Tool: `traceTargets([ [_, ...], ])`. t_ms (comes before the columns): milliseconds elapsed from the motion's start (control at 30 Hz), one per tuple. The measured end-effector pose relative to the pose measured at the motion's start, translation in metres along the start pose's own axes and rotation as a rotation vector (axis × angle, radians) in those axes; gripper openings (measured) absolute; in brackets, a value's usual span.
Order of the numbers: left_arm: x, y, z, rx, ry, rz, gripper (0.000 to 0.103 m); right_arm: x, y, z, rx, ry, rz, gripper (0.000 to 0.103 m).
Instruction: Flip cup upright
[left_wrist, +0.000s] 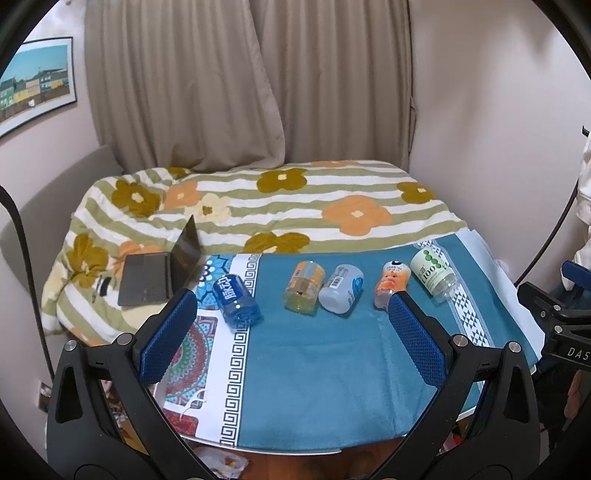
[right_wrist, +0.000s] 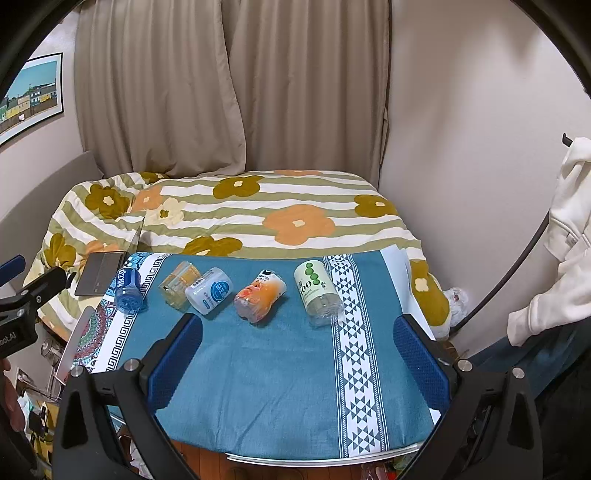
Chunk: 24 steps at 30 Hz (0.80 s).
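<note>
Several cut-bottle cups lie on their sides in a row on the blue cloth (left_wrist: 314, 369): a blue one (left_wrist: 236, 301) (right_wrist: 128, 290), a yellow one (left_wrist: 303, 286) (right_wrist: 180, 283), a pale blue-white one (left_wrist: 341, 283) (right_wrist: 209, 290), an orange one (left_wrist: 390, 282) (right_wrist: 260, 297) and a green-white one (left_wrist: 433, 272) (right_wrist: 316, 289). My left gripper (left_wrist: 291, 306) is open and empty, held above the cloth in front of the row. My right gripper (right_wrist: 299, 326) is open and empty, also in front of the row.
A half-open laptop (left_wrist: 159, 273) lies on the flowered quilt (left_wrist: 295, 206) left of the cloth. The bed runs back to beige curtains. The table's front edge (right_wrist: 321, 458) is near me. White clothing (right_wrist: 565, 229) hangs at right.
</note>
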<state>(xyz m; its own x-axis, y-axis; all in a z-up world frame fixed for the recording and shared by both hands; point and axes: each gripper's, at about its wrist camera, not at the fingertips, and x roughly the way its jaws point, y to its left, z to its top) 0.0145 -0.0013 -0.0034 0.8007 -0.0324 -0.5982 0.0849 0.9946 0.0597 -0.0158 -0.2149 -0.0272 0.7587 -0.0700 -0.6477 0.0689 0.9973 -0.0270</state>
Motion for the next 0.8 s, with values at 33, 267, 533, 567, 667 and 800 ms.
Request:
traceTargets([
  [33,-0.002,0.0029,-0.0007,-0.003,-0.003,-0.003,0.103,-0.0001,0.0,0.0003,0.0,0.001,0.0,0.103],
  [267,-0.0017,-0.0003,-0.0009,0.001,-0.004,-0.008,0.103,0.0,-0.0004,0.0004,0.0,0.001,0.001,0.103],
  [533,-0.0035,-0.0008,0.0001,0.001,-0.004,-0.012,0.103,0.0006,-0.0002,0.0002,-0.001,0.005,0.002,0.103],
  [567,-0.0038,-0.0013,-0.0001,0.001,-0.004,-0.014,0.103,-0.0002,-0.0008,0.0001,0.0,0.003,0.002,0.103],
  [667,-0.0052,-0.0005,-0.0002,0.0,-0.004,-0.016,0.103,-0.0001,-0.0008,0.0001,0.001,0.002,0.002,0.103],
  [800,-0.0066,-0.0022,0.0006,0.0,-0.004,-0.019,0.103,0.0,-0.0009,0.0003,0.002,0.004,0.002,0.103],
])
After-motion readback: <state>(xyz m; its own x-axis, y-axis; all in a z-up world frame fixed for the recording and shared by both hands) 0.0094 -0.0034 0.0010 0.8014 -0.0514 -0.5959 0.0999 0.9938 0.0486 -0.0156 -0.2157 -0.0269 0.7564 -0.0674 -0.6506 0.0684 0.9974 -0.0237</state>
